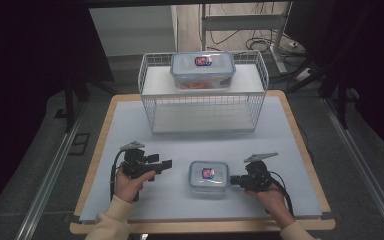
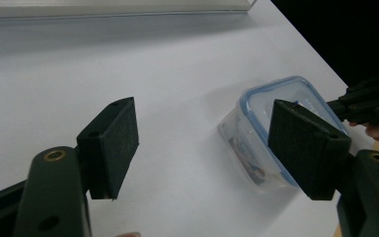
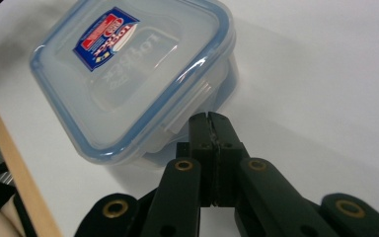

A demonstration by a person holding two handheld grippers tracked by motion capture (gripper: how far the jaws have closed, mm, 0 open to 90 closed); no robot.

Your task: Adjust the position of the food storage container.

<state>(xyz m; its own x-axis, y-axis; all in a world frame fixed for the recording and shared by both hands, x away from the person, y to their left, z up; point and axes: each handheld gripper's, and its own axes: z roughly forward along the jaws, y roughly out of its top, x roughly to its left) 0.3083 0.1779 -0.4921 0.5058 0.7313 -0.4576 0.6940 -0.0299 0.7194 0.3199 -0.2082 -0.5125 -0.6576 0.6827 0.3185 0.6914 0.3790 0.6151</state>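
The small container's lid [image 3: 128, 74] carries a blue and red sticker [image 3: 106, 37]. Its print is too blurred to read. Embossed letters beside it are illegible as well.

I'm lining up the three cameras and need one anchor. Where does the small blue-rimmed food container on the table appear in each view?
High view: small container sits low centre on the table, between the left gripper and right gripper.
Left gripper view: right of centre, partly behind the right-hand jaw.
Right gripper view: upper left, just beyond the closed jaws.
Shared landmark: its blue lid rim.
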